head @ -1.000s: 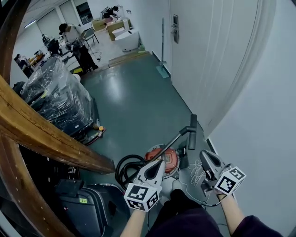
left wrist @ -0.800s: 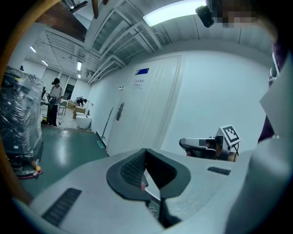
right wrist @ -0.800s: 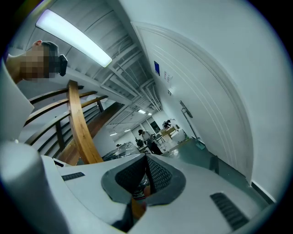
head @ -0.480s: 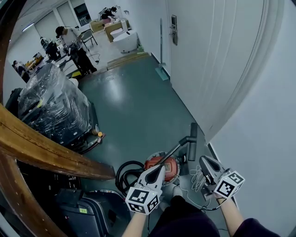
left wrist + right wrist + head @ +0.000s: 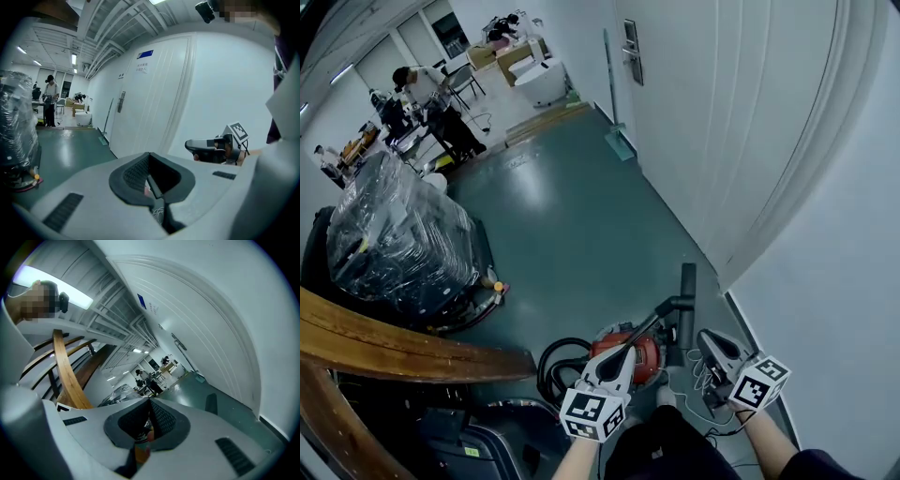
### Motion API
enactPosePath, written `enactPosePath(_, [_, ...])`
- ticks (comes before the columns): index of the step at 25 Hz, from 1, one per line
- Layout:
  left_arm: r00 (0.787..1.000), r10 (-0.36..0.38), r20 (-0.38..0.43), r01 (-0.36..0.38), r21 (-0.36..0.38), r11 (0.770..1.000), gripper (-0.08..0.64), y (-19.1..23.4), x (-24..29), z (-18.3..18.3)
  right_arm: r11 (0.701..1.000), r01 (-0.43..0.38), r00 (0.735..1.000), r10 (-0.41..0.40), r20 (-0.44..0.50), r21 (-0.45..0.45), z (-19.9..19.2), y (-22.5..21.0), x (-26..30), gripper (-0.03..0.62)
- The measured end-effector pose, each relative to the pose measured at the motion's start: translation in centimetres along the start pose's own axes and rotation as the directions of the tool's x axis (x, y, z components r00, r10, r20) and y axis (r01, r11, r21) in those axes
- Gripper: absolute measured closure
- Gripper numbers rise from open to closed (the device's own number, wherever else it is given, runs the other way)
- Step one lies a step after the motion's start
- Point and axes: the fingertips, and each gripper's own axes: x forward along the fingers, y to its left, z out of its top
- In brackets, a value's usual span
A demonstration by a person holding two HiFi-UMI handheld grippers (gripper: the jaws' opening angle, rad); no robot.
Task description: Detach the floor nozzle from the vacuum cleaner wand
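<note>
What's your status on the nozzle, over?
Left gripper shut, empty; right gripper shut, empty. Nozzle on wand, untouched. Loose white cord by right gripper.

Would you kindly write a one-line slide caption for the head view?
Left hand-held gripper and right hand-held gripper, both shut, over a red vacuum cleaner.

vacuum body (image 5: 630, 349) on floor (image 5: 572, 216), centre | hose (image 5: 549, 361) at its left | floor nozzle (image 5: 686, 305) at its right, near wall (image 5: 825, 281) | wrapped pallet (image 5: 394, 244) behind, far left | left gripper (image 5: 625, 351) before body, right gripper (image 5: 705, 336) before nozzle
</note>
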Motion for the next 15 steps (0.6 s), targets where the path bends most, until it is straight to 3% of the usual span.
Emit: enactPosePath(15, [0.991, -0.087, -0.102, 0.088, 0.011, 0.996, 0.555, 3.1, 6.1, -3.3, 0.989, 0.126, 0.992, -0.128, 0.014, 0.072, -2.1, -5.8, 2.9, 0.575])
